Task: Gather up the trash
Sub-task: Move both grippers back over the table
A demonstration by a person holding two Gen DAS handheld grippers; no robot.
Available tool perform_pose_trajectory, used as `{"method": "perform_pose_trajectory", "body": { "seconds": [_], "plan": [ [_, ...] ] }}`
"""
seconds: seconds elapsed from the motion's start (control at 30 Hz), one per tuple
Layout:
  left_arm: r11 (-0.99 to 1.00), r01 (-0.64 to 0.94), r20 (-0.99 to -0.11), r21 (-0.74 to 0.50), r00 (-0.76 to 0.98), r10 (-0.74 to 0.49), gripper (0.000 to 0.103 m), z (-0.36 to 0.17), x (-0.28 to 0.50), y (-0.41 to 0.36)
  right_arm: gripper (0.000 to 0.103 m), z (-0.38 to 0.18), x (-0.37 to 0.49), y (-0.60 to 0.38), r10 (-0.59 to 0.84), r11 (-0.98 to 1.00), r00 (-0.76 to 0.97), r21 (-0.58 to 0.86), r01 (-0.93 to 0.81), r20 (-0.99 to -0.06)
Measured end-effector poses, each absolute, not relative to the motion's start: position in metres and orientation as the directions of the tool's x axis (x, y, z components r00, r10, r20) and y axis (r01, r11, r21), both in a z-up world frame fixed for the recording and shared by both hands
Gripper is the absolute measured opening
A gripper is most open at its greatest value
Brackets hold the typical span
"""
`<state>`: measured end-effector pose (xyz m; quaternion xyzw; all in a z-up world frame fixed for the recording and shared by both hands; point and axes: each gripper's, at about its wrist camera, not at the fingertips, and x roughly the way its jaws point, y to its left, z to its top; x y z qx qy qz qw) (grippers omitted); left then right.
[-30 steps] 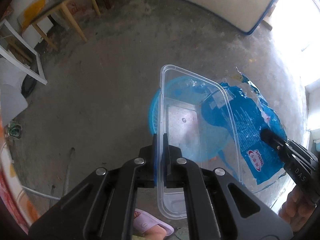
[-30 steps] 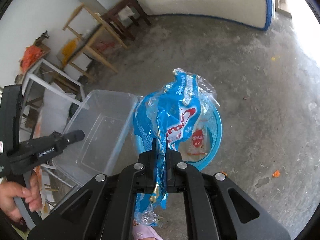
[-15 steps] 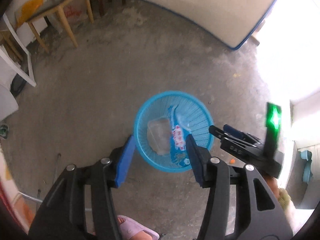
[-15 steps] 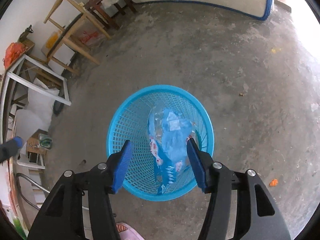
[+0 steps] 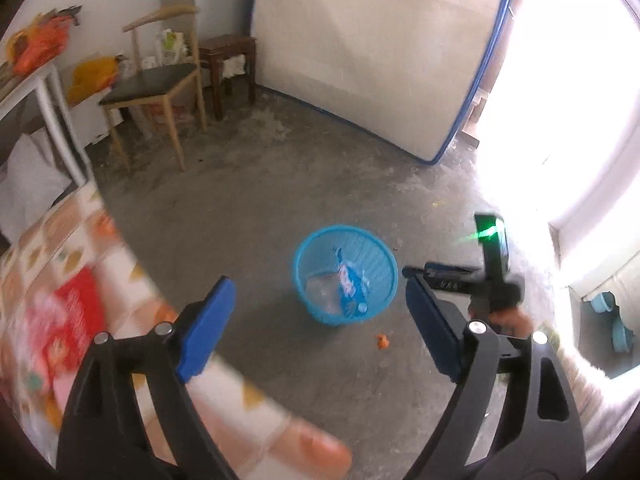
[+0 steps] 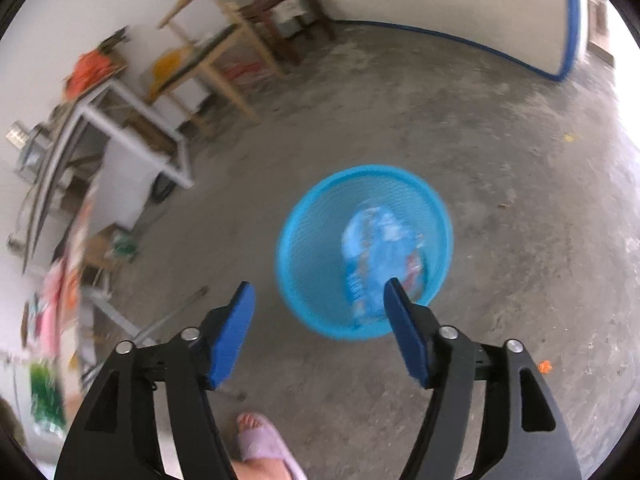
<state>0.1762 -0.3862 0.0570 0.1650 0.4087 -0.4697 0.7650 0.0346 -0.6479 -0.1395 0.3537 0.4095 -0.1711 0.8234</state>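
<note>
A blue mesh trash basket (image 5: 382,264) stands on the concrete floor; it also shows in the right wrist view (image 6: 312,208). Inside it lie a blue snack wrapper (image 5: 347,284) (image 6: 376,248) and a clear plastic container (image 5: 320,286). My left gripper (image 5: 318,322) is open and empty, well above and back from the basket. My right gripper (image 6: 318,332) is open and empty, above the basket's near left side. In the left wrist view the right gripper's body shows to the right of the basket.
A table with a patterned cloth (image 5: 88,280) and a red packet (image 5: 74,320) lies at the left. A chair (image 5: 156,84), a stool (image 5: 228,48) and a white frame table (image 6: 120,120) stand at the back. An orange scrap (image 5: 383,341) lies on the floor. A slippered foot (image 6: 260,436) is below.
Both grippers let go of the container and the wrapper, which fell into the basket. Both have since opened wider and pulled up and back; the views swing left.
</note>
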Motion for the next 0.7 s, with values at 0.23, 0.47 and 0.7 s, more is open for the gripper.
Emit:
{"method": "perform_pose_trajectory", "body": {
  "seconds": [0.23,0.47,0.7],
  "plan": [
    [0.642,0.755,-0.744,-0.132,0.352,-0.567,0.083,0.053,0.154,-0.264,0.077,-0.075,0.044,-0.576,0.129,0.795,0.653,0.471,0.381,-0.746],
    [0.756,0.644,-0.712,-0.114,0.478,-0.514,0.083,0.046,0.137,-0.157,0.081,-0.015,0.087,-0.494,0.223,0.874,0.674,0.451,0.181,-0.704],
    [0.837,0.531,-0.667,-0.130,0.577,-0.470,0.083,0.044,0.124,-0.065,0.084,0.021,0.138,-0.395,0.312,0.935,0.639,0.346,-0.076,-0.703]
  ]
}}
